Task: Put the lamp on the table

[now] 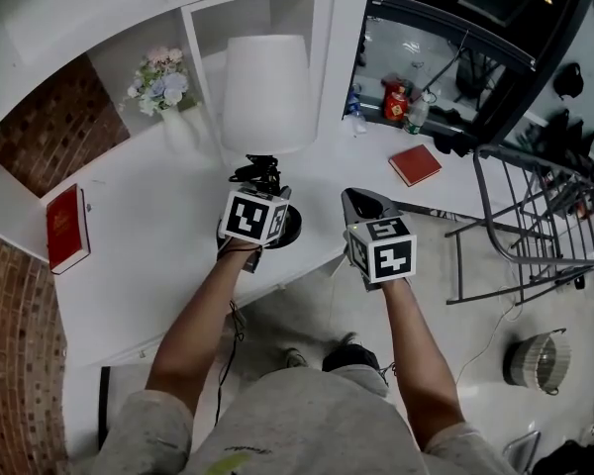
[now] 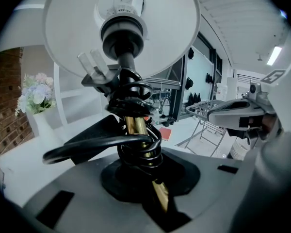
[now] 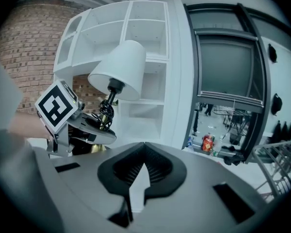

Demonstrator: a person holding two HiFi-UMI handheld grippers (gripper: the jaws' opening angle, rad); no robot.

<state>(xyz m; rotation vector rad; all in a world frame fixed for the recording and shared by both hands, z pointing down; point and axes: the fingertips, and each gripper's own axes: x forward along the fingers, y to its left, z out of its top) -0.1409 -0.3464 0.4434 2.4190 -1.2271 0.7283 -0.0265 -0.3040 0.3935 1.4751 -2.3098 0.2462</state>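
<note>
Red book (image 1: 67, 228) lies flat, well left of the left gripper (image 1: 260, 181). Flower vase (image 1: 168, 107) sits ahead-left of it, backed by white shelving (image 1: 252, 3) and a brick wall (image 1: 54, 117). Second red book (image 1: 415, 164) is ahead-right of the right gripper (image 1: 364, 199), with a bottle (image 1: 416, 115) and a red container (image 1: 396, 102) beyond. Metal wire rack (image 1: 535, 216) stands far right. Round wire-guarded unit (image 1: 538, 360) is on the floor, right of and behind that gripper.

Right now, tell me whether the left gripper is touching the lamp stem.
Touching: the left gripper view shows the left gripper clamped on the lamp stem.
</note>
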